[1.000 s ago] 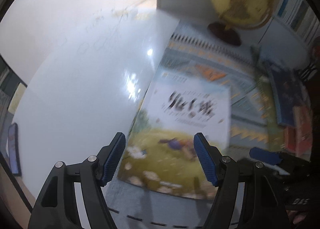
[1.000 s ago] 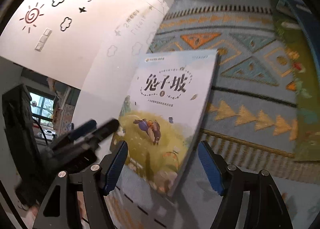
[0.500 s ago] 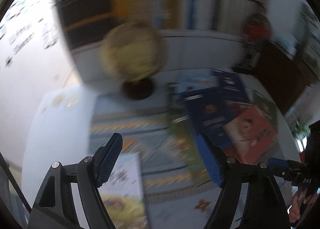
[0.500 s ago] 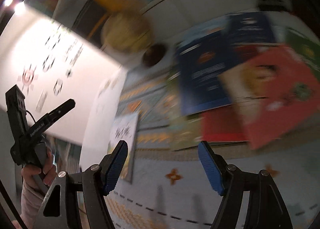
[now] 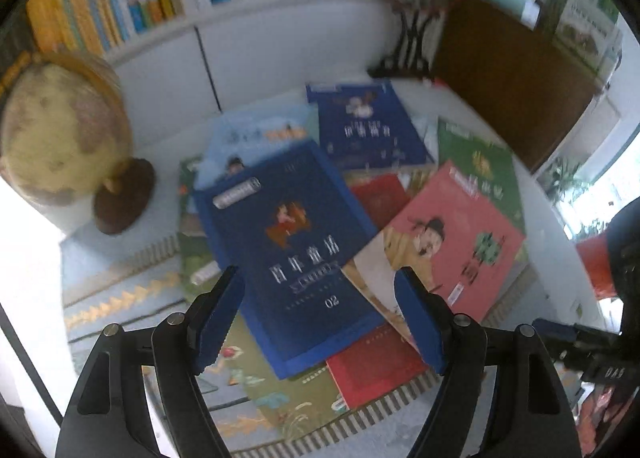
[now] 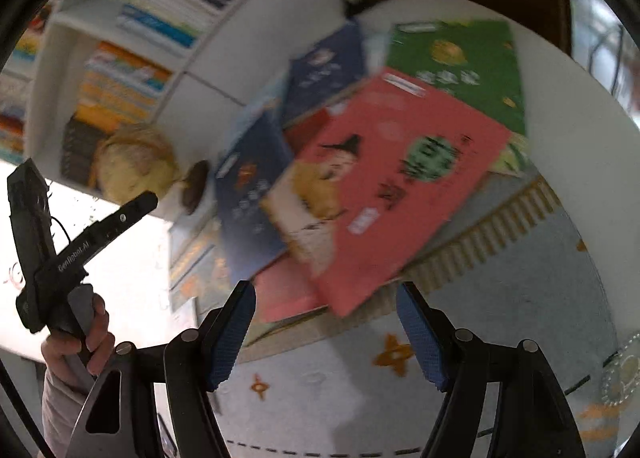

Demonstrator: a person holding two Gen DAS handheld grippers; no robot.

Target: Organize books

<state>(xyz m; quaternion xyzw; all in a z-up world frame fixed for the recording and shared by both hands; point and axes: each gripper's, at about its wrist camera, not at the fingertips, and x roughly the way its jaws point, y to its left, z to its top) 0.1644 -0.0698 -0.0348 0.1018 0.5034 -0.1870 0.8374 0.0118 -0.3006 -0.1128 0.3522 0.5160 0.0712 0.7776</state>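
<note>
Where left tool [image 5: 320,318] gapes, navy book [image 5: 292,242] lies.

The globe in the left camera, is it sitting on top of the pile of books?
No, the globe stands on its own dark base beside the blue book and the rest of the pile, not on it.

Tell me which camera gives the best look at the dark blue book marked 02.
The left wrist view. There the dark blue book lies nearly centred and sharp beyond the open left gripper, its title and "02" legible. In the right wrist view the same book is off-centre, blurred, and partly covered by the pink book.
</note>
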